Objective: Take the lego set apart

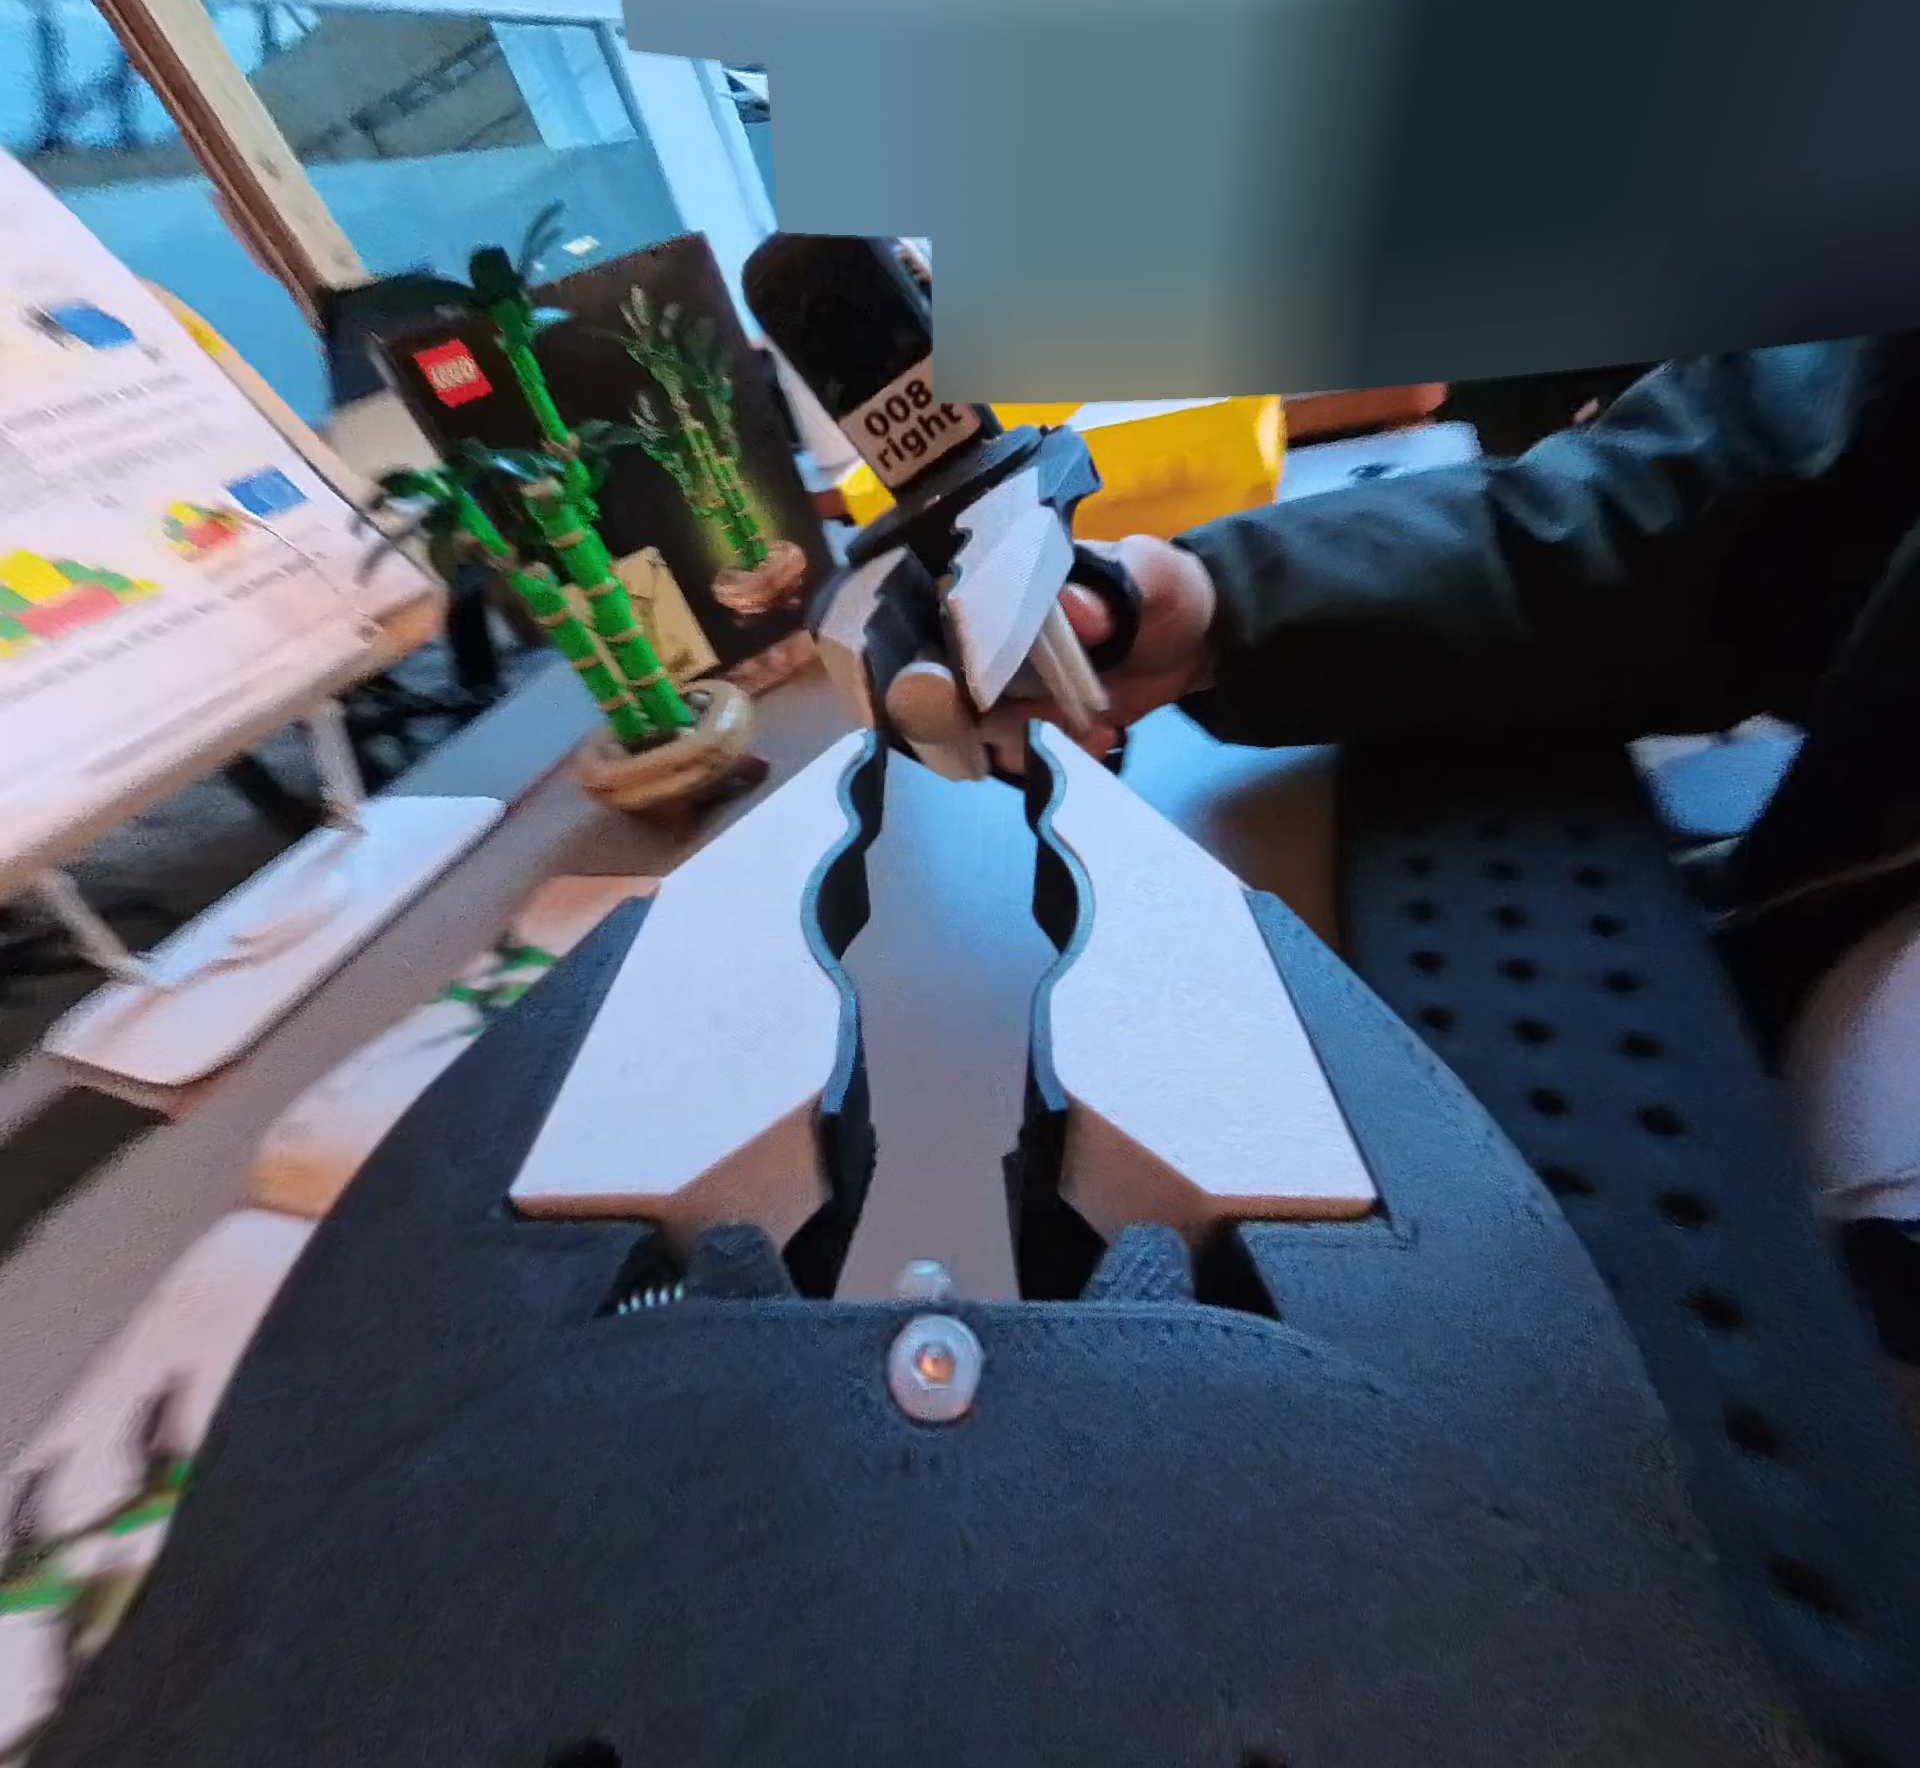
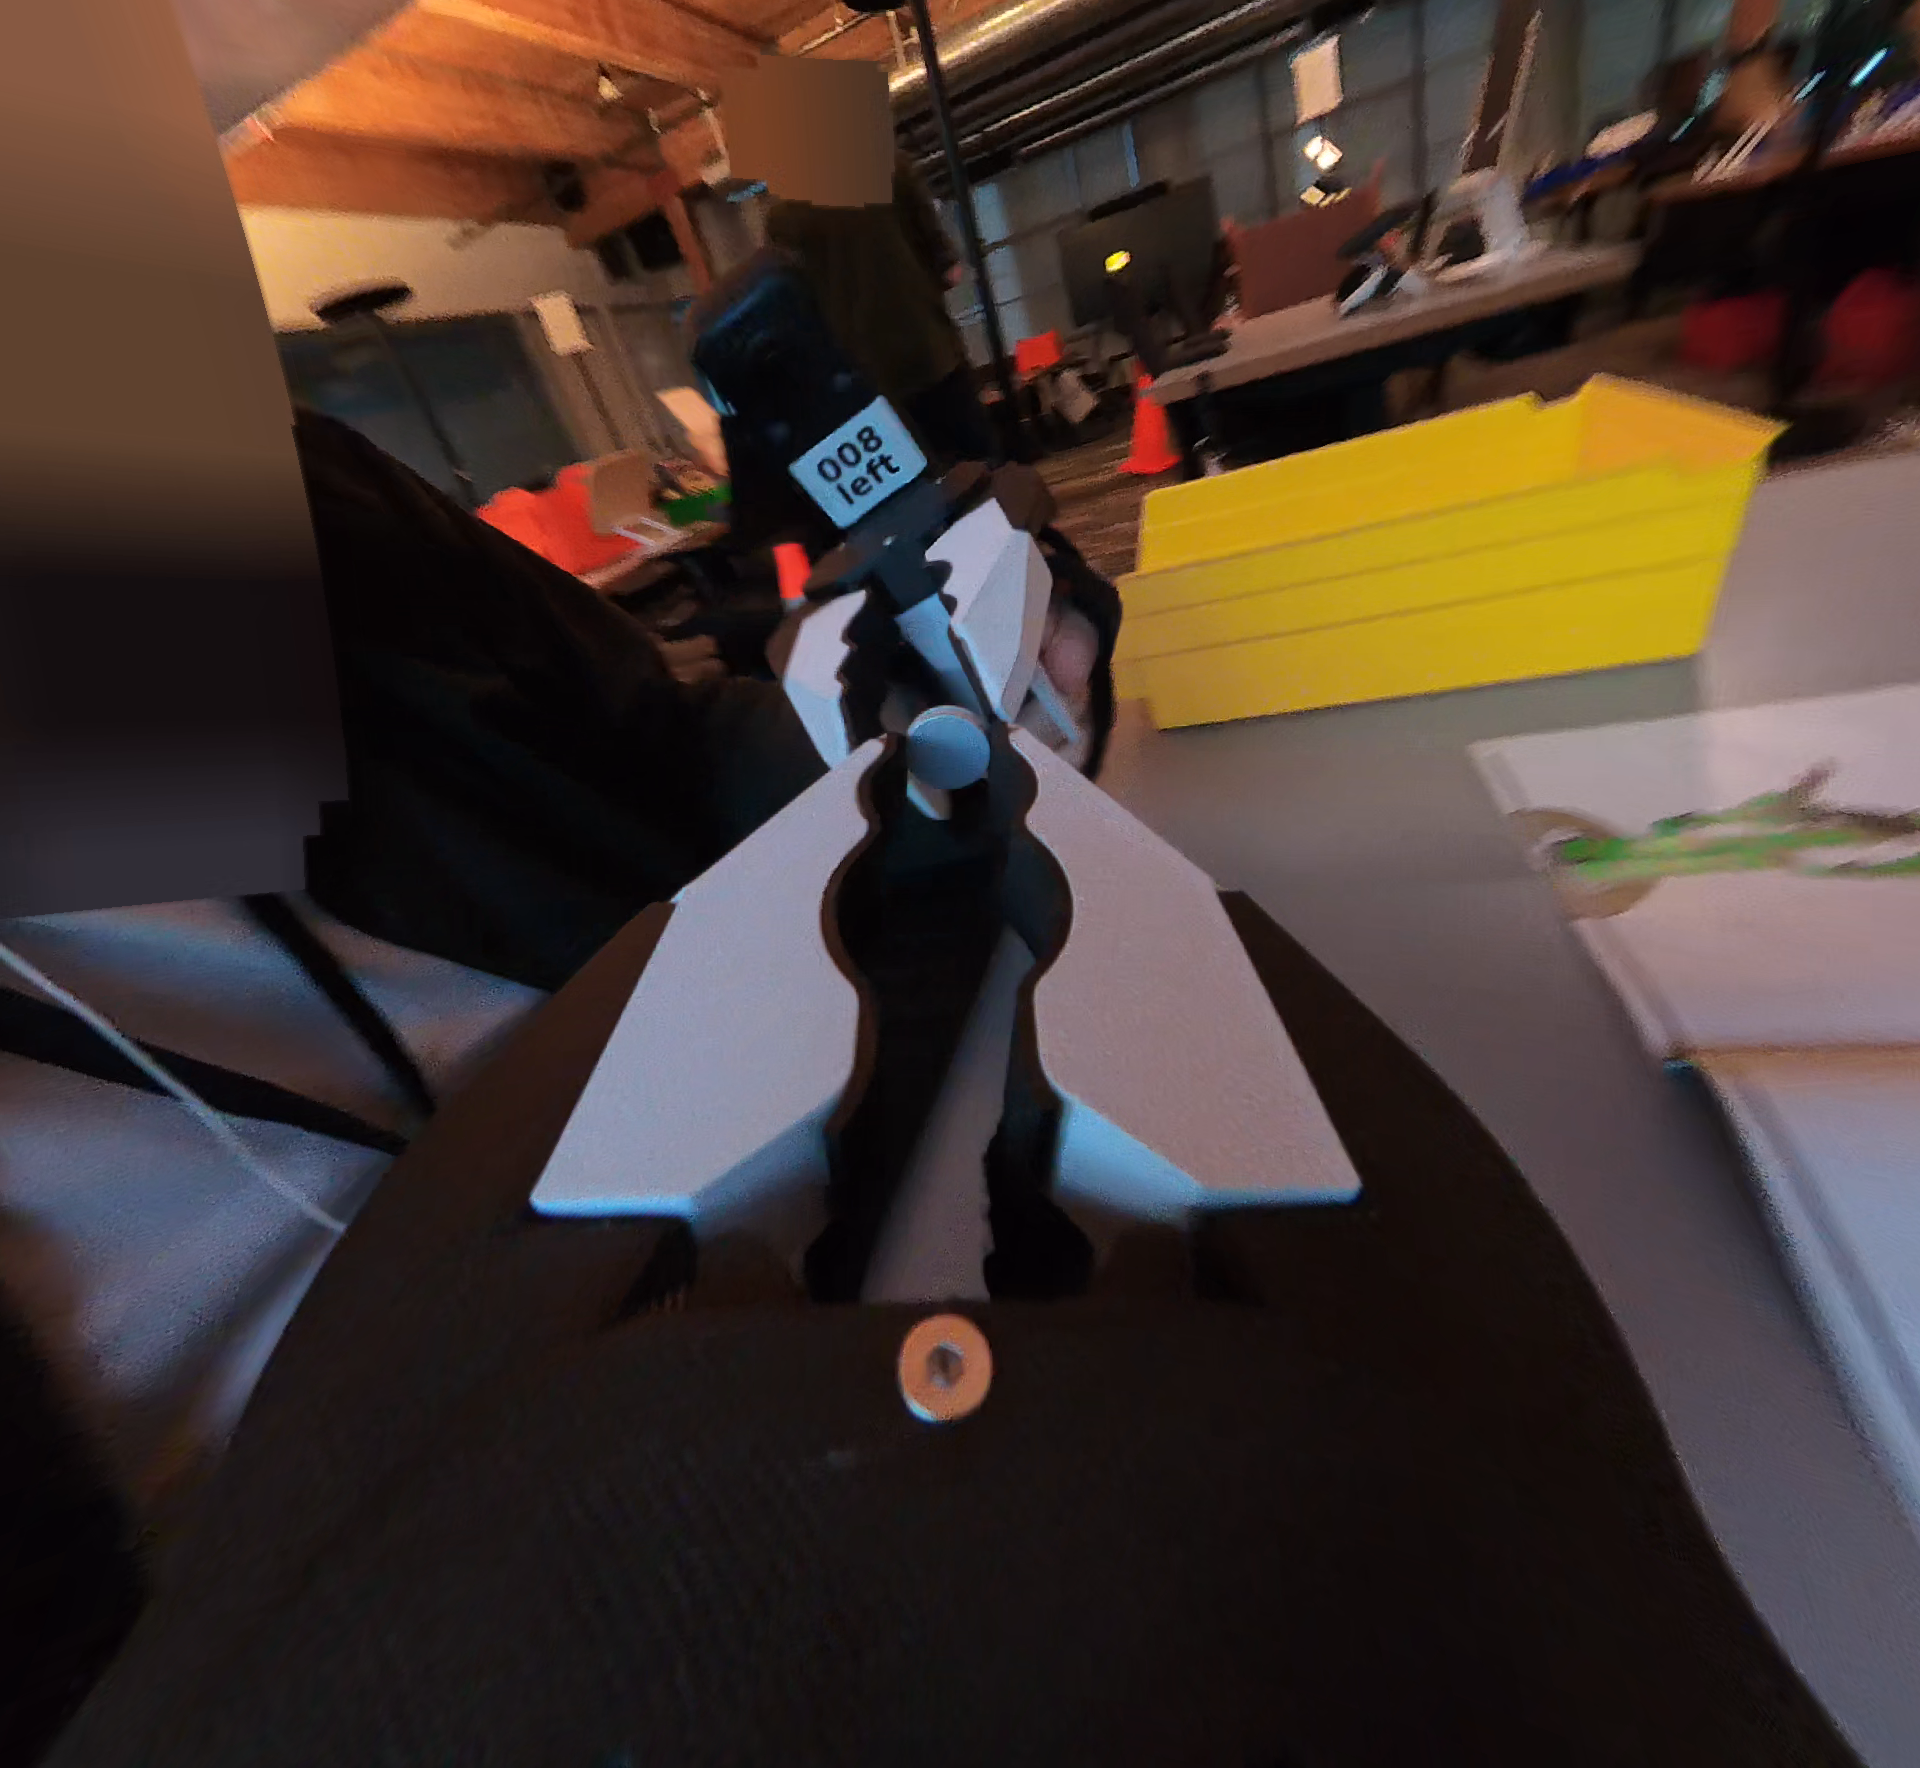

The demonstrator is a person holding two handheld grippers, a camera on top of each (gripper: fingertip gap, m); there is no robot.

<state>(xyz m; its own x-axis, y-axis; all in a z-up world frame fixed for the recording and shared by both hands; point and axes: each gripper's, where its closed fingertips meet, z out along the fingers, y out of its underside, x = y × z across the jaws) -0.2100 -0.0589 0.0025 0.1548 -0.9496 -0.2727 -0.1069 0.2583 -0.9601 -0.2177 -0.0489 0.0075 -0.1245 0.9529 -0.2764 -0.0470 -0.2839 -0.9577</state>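
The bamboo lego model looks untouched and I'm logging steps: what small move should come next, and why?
Probably swing the left gripper left toward the bamboo model. The model stands whole in its pot, while both grippers, the right gripper too, are open, empty and pointed at each other.

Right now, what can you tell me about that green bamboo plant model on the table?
The bamboo model looks built of plastic bricks: several bright green stalks ringed by tan bands, with dark green leaves at the tops. The stalks lean to the left as the left wrist view shows them, and rise from a round tan pot that sits on the table. Its dark box stands just behind. Nothing grips it; both grippers are off to its right.
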